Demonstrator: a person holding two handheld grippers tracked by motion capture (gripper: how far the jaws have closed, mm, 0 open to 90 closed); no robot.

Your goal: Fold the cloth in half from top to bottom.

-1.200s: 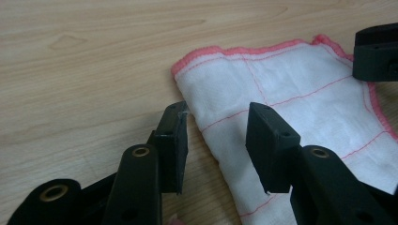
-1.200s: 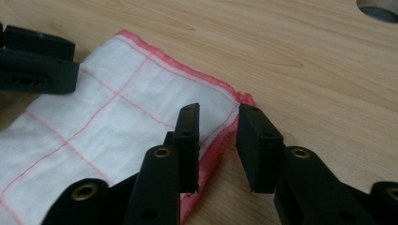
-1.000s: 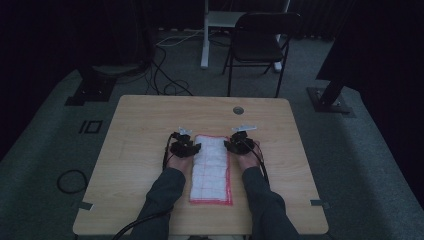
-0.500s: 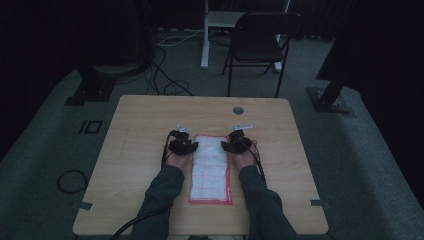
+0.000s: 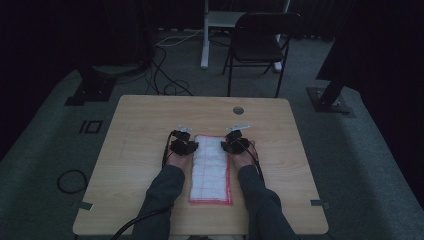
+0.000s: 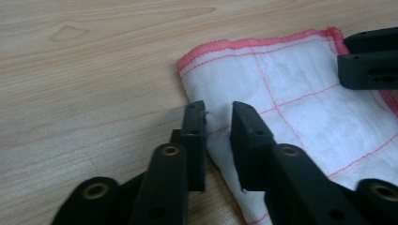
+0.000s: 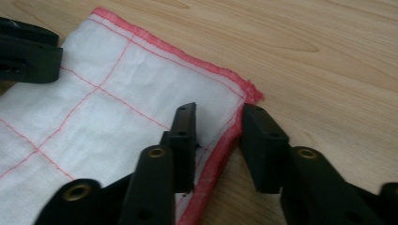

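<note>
A white cloth (image 5: 211,170) with red lines and a red hem lies flat in the lower middle of the high view, on the table (image 5: 140,125). The left gripper (image 5: 183,146) sits at the cloth's upper left corner and the right gripper (image 5: 235,144) at its upper right corner. In the left gripper view the cloth (image 6: 300,108) fills the right half; the jaws have just been closing and stand with a gap, the cloth's side edge between them, not yet pressed. In the right gripper view the cloth (image 7: 117,103) is at the left; these jaws have also just been closing, with the red hem between them, a gap remaining.
</note>
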